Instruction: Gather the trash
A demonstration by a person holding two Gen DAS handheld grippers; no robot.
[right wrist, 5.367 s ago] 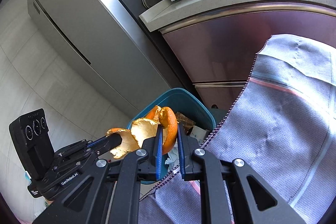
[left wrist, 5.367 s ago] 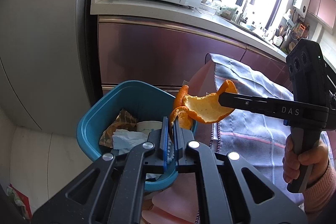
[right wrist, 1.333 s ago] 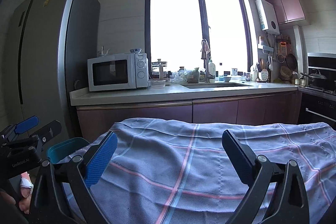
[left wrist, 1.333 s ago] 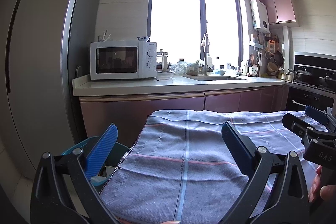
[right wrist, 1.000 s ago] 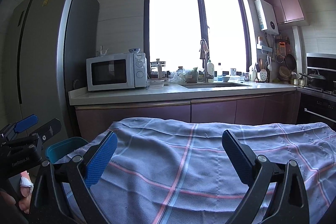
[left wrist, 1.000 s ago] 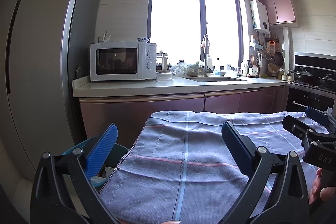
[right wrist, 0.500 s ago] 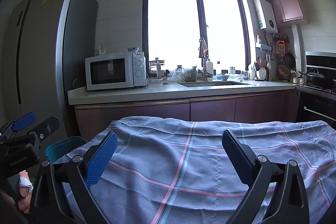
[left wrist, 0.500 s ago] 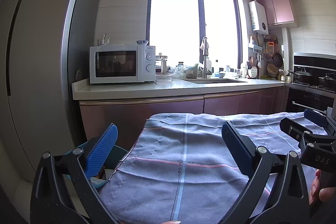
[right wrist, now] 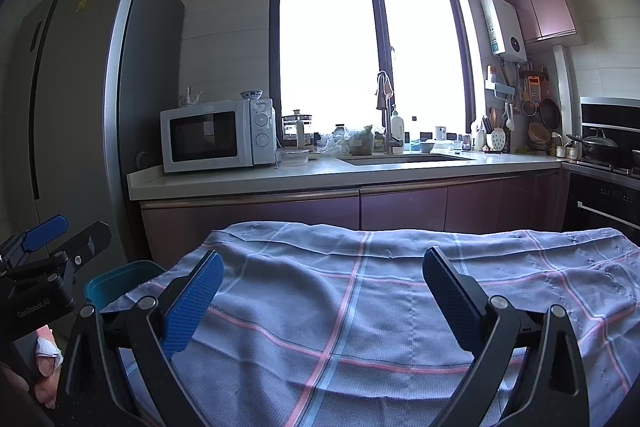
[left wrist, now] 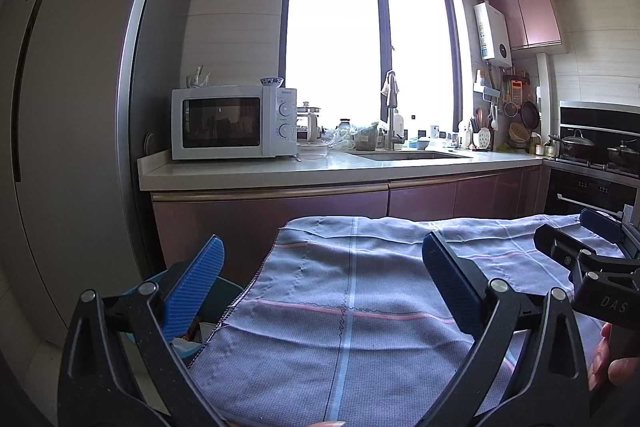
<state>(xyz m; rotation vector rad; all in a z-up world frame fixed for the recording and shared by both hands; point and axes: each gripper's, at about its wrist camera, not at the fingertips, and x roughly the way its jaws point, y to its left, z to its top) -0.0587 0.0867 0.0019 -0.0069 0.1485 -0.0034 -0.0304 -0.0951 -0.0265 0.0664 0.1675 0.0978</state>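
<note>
Left gripper (left wrist: pixel 320 279) and right gripper (right wrist: pixel 320 283): blue-padded jaws spread wide, empty, above the grey-blue checked cloth (right wrist: pixel 360 291). Teal plastic trash bin (right wrist: pixel 116 283) sits past the cloth's left edge, scraps inside.

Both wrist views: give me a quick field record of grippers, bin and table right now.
left gripper: open, empty, above the cloth
right gripper: open, empty, above the cloth
teal plastic trash bin: beside the table's left edge, some scraps visible inside
grey checked tablecloth: no trash visible on it
</note>
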